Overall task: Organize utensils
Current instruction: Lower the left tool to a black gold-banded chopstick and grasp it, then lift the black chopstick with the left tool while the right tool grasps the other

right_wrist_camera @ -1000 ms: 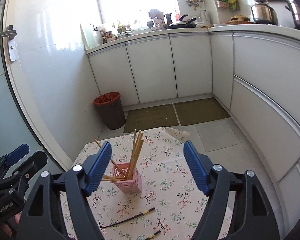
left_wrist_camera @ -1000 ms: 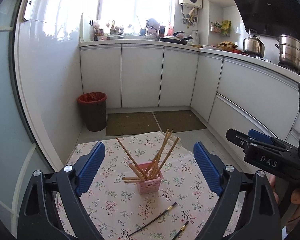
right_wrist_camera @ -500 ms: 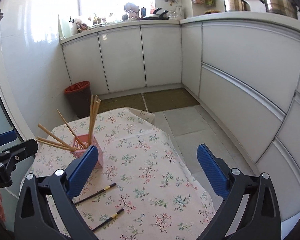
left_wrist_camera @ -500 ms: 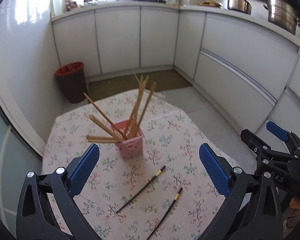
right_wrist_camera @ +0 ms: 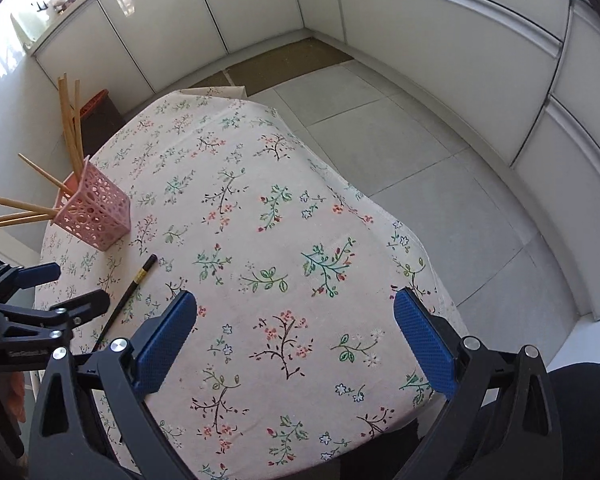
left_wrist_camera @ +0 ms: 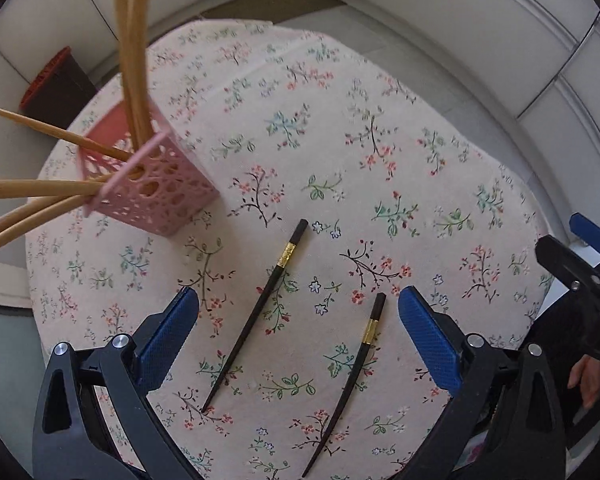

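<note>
Most of the sorting looks done, judging from how things lie: a pink basket (left_wrist_camera: pixel 148 188) stands toward the far left of the cloth (left_wrist_camera: pixel 380 168), and a bunch of bamboo chopsticks (left_wrist_camera: pixel 132 40) already sits in it, some upright, others splayed out low to the left over its rim. What is left, as far as can be seen, is a pair of black chopsticks with gold bands. The longer-looking one (left_wrist_camera: pixel 260 308) lies on the cloth just in front of the basket, its thick end pointing toward it; the second (left_wrist_camera: pixel 354 364) lies beside it to the right, roughly parallel and apart from it. Neither is touched yet. The left gripper (left_wrist_camera: pixel 298 332) hangs over the pair with its jaws spread wide and nothing between the pads; both black sticks lie in the gap beneath it, so it seems poised to take one. The right gripper (right_wrist_camera: pixel 296 332) is likewise fully released and empty, over a bare flowered stretch of cloth near the table's right edge, well apart from the sticks; from its camera only the first black stick (right_wrist_camera: pixel 130 292) shows, partly hidden behind the left gripper. So two pickups and two drops into the basket probably remain.
</note>
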Demonstrator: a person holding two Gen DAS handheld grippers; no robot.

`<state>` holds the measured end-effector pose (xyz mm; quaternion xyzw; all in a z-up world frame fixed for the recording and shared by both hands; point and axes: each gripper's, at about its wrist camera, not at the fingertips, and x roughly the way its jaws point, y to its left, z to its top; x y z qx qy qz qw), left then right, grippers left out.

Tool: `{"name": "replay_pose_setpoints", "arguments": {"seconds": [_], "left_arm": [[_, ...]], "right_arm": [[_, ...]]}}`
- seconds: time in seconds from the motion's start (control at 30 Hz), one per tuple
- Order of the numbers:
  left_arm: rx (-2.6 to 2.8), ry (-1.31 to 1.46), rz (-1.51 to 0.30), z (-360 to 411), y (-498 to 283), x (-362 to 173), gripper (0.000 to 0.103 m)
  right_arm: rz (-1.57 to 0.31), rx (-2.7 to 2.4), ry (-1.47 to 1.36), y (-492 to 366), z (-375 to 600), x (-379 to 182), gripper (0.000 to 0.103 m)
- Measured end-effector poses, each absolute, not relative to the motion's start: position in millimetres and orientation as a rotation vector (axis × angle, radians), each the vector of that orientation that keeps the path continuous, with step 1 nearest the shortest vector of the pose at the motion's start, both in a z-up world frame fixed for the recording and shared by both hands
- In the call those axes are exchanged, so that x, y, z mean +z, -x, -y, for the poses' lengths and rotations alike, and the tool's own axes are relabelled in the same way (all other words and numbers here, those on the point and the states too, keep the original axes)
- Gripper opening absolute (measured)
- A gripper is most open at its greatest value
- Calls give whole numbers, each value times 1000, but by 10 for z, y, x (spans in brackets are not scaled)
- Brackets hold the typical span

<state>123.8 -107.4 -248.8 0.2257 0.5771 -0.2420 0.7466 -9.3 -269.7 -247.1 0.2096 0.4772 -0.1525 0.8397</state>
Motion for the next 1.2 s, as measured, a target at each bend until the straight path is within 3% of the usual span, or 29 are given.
{"name": "replay_pose_setpoints", "arguments": {"seconds": [0.33,0.43,0.5,0.6,0.73,0.77,0.8,0.87,1.2], "left_arm": [[-533,-485,-1372,1058,-1635,-2995,94],[-547,-498,-1406,1030,-1670,-3131,77],[-564,-492,-1377,1012,-1686,-3108,72],[-568,-498,-1358,995,-1686,-3069,55],[-581,-489,-1344,940,-1661,-3025,40],[-593,-471,-1347,925,-1644,-2996,19],[-589,-466,-1349,896,-1640,-2988,11],[-578,-459,-1332,814,-1618,-2964,6],[-509,-419,-1148,204,-1056,-2130,6]], "right_arm": [[-1090,-293,-450,9,2712,-2730,96],[-1116,-277,-458,-9,2699,-2781,96],[-1127,-260,-459,-17,2682,-2799,96],[-1139,-246,-447,-31,2642,-2813,96],[-1180,-220,-481,-54,2612,-2861,96],[-1194,-211,-501,-68,2607,-2880,96],[-1208,-202,-521,-81,2597,-2896,96],[-1239,-189,-562,-119,2548,-2930,96],[-1408,-197,-609,-540,2046,-3185,95]]}}
